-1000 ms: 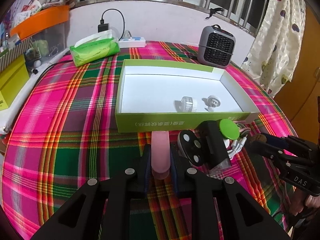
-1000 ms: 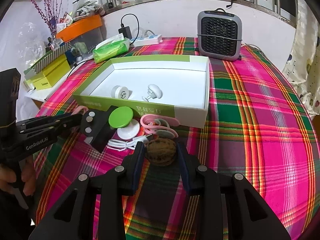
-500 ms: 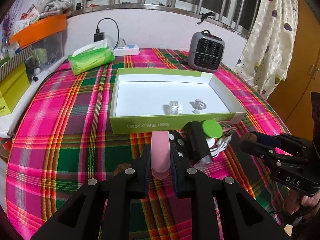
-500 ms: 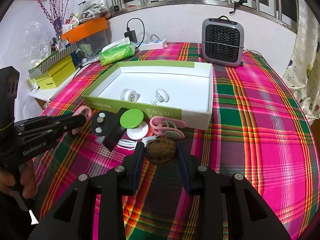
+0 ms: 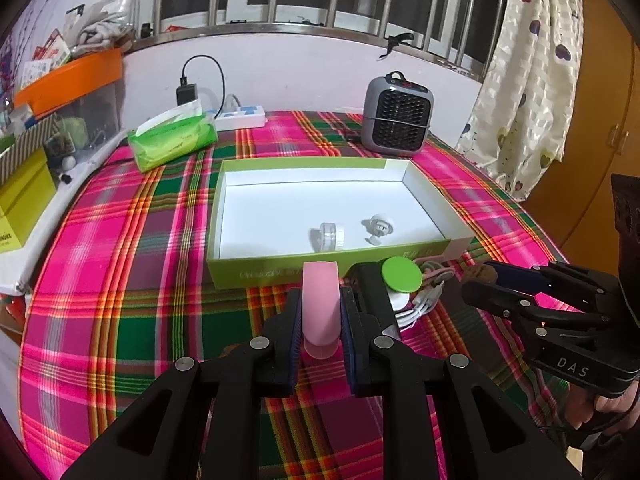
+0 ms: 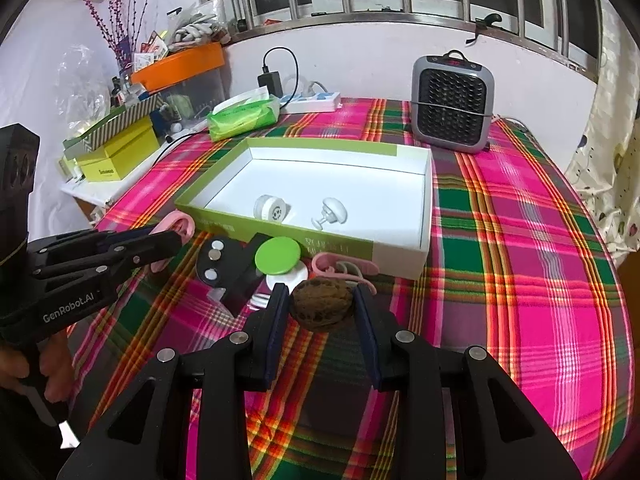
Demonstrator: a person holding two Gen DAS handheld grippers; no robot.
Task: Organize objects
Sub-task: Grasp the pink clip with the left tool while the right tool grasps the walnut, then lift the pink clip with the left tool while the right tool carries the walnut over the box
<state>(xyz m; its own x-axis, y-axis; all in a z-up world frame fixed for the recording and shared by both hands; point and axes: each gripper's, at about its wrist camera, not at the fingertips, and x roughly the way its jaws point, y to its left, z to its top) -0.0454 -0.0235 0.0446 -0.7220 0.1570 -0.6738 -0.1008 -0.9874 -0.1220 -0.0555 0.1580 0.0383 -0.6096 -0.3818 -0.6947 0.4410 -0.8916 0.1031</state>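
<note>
My left gripper [image 5: 320, 312] is shut on a pink curved piece [image 5: 320, 304] and holds it above the cloth, in front of the green box [image 5: 276, 274]. My right gripper [image 6: 322, 308] is shut on a brown walnut [image 6: 322, 306], also lifted, in front of the box's near wall [image 6: 340, 242]. The box's white inside holds a white roll [image 6: 270, 209] and a white knob [image 6: 332, 210]. Beside the box's near wall lie a green disc [image 6: 278, 255], a black holder with magnets [image 6: 224, 266], a white cable and a pink clip [image 6: 344, 266].
A grey heater [image 6: 452, 104] stands behind the box. A green tissue pack [image 6: 244, 118] and a power strip [image 6: 312, 102] lie at the back left. Yellow boxes [image 6: 116, 152] and an orange bin [image 6: 180, 66] stand off the table's left edge. A curtain [image 5: 528, 72] hangs right.
Both grippers have risen and drawn back from the box with their objects held; the box and the loose items look smaller and farther away.
</note>
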